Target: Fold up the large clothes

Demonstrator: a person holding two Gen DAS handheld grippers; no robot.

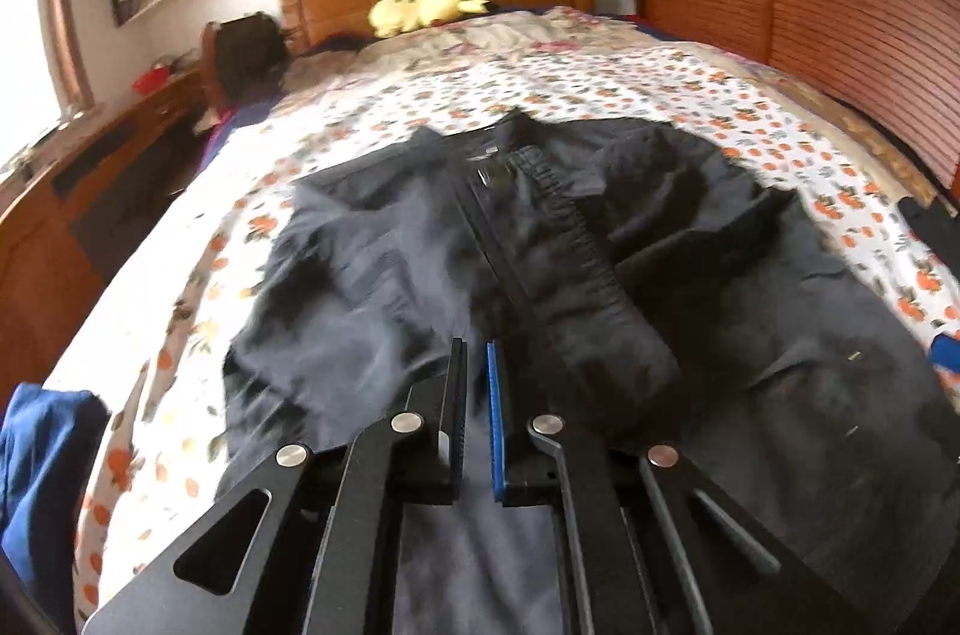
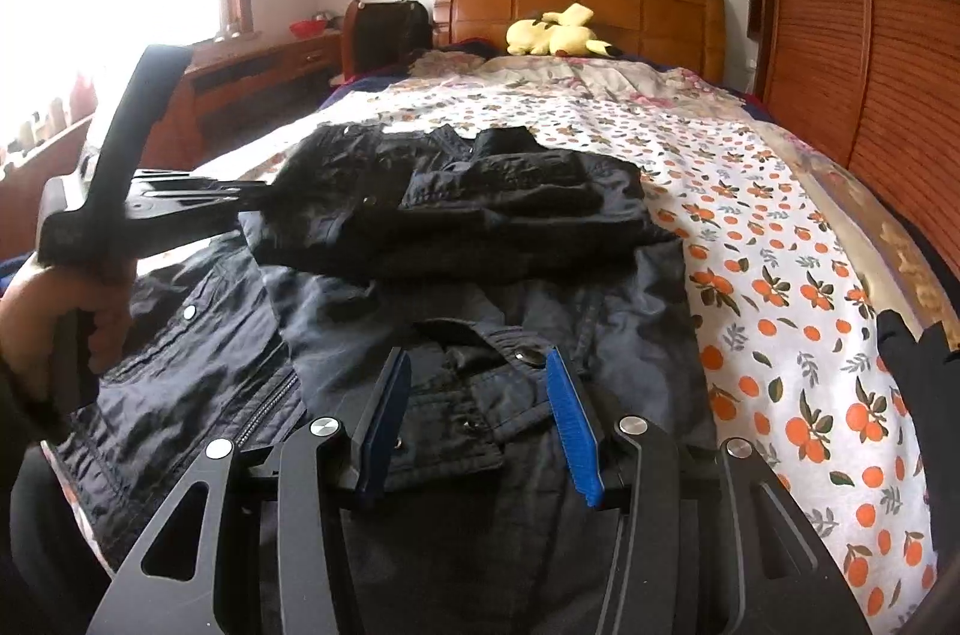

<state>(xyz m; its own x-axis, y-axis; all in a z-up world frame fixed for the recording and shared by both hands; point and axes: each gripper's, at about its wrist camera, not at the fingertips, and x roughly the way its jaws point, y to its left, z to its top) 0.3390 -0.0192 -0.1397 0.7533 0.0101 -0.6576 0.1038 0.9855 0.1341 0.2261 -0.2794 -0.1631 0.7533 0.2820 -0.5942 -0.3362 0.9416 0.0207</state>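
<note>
Mid-fold: the dark jacket [image 2: 480, 239] lies on the bed [image 2: 780, 275], its far part doubled back over the middle; near hem and left side are not folded yet. Our left tongs [image 1: 477, 383] are closed, whether on cloth we cannot tell. Right tongs [image 2: 480, 425] hang half open above the collar, gripping nothing. Yellow plush toy [image 2: 555, 30] sits clear by the headboard; nothing blocks us.

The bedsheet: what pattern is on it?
Oranges with green leaves on white bedsheet, clearest in the right wrist view.
</note>
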